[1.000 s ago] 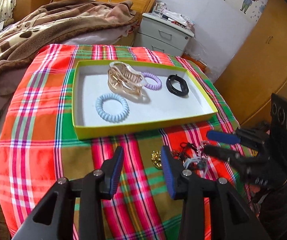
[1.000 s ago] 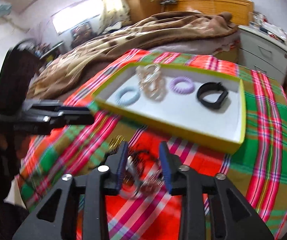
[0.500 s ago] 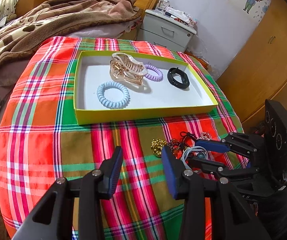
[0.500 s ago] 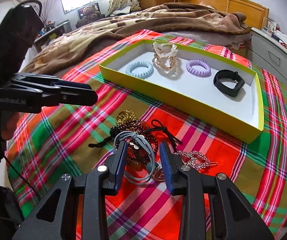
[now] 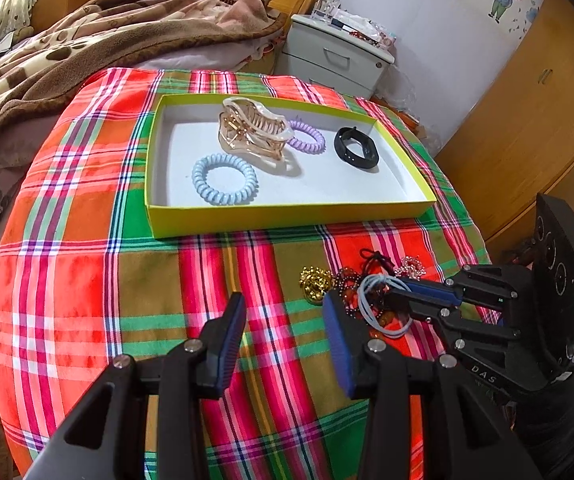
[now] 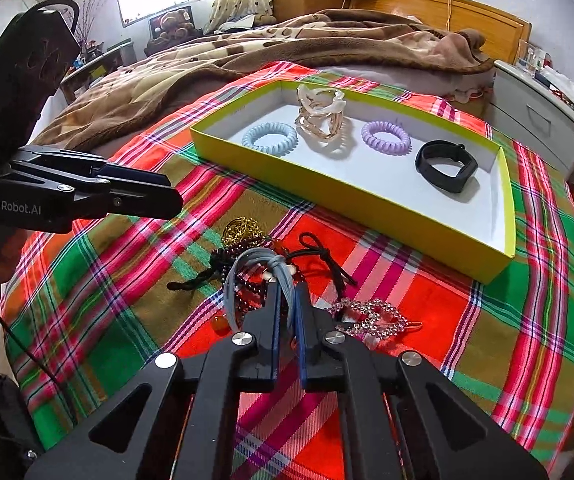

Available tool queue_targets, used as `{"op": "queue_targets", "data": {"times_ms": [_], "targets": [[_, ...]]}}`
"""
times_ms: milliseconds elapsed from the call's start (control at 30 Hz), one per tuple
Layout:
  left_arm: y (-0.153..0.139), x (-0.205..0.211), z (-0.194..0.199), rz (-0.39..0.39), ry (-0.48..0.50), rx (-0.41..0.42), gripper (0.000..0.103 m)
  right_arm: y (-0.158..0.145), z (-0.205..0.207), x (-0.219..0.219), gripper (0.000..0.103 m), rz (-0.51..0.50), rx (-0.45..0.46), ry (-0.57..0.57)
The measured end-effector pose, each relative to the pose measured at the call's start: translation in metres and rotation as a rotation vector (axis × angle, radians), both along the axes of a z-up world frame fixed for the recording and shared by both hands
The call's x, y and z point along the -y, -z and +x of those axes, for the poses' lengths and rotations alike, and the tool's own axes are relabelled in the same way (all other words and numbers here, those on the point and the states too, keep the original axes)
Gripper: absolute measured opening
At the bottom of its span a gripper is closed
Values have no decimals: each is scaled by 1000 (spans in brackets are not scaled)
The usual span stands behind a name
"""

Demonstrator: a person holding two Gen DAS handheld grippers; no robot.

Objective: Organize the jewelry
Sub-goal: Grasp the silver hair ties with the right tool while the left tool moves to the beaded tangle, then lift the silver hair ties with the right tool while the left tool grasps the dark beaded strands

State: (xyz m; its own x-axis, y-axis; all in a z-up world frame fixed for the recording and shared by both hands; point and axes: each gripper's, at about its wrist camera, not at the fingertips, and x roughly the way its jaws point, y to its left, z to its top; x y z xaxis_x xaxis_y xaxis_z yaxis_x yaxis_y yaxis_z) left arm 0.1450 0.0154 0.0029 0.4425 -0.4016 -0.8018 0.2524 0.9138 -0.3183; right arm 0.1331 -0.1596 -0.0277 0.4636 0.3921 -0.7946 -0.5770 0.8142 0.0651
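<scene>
- Plaid cloth [image 5: 87, 280] covers the work surface; its edges run out of frame on the near side in both views.
- Brown blanket [image 6: 287, 52] lies on the bed beyond, cut off at left.
- Yellow-green tray [image 5: 287, 220] sits on the far half of the cloth. Inside: clear claw clip [image 5: 253, 130], blue coil tie [image 5: 225, 179], purple coil tie [image 5: 307, 141] partly behind the clip, black band [image 5: 355, 149] at right.
- Left gripper [image 5: 283, 332] hangs over bare cloth near the tray, jaws apart, nothing between them. Its own fingers cover the near cloth.
- Right gripper [image 6: 287, 300] has just been closing; jaws now clenched on the grey elastic tie [image 6: 243, 268], which loops out of them to the left.
- Jewelry pile [image 6: 255, 256] lies on the cloth nearer than the tray, a tangle: gold piece [image 6: 241, 228], dark bead strands, black cord [image 6: 319, 252]. Separate items hard to tell apart; right fingers hide its near part.
- Rhinestone clip [image 6: 371, 318] lies just right of the right gripper.
</scene>
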Motion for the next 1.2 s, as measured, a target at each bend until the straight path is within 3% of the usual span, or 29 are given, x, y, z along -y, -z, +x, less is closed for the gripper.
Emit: {"op": "queue_targets", "data": {"times_ms": [533, 733, 933, 1200], "targets": [[8, 30, -6, -18, 62, -34, 41, -28, -17, 42, 3, 160, 80, 108], [13, 46, -4, 13, 64, -43, 41, -35, -23, 63, 3, 211, 110, 173], [20, 58, -2, 74, 46, -58, 33, -36, -26, 79, 3, 243, 121, 200], [22, 65, -1, 83, 29, -70, 32, -32, -27, 90, 3, 273, 124, 211]]}}
